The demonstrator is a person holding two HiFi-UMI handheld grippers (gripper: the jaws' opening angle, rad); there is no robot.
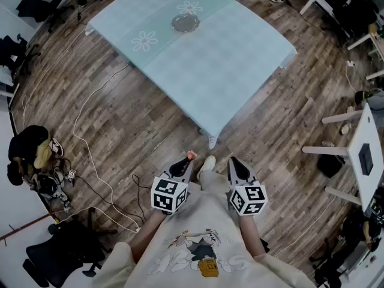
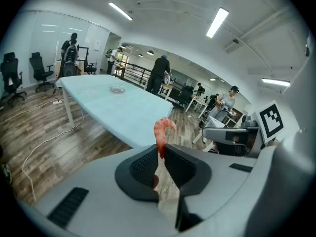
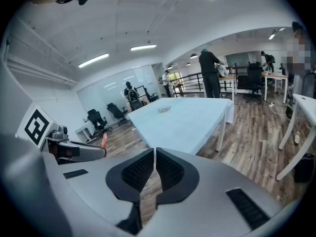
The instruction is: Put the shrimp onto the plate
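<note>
Nearest, by the body: left tool (image 2: 161,149) clamped on a curled, glossy pink shrimp (image 2: 162,130), lower end lost between ribbed black pads. Just beside it, right tool (image 3: 154,154) pressed shut on nothing, ribbed pads meeting at the tips. Beyond, over worn plank floor (image 1: 120,119) with a trailing white cable (image 1: 84,143). Farther off, a pale blue bench (image 1: 228,65), smooth, daisy-printed. Toward its far end, a small round plate (image 1: 185,22), greyish, well apart from the shrimp, detail too small to make out.
</note>
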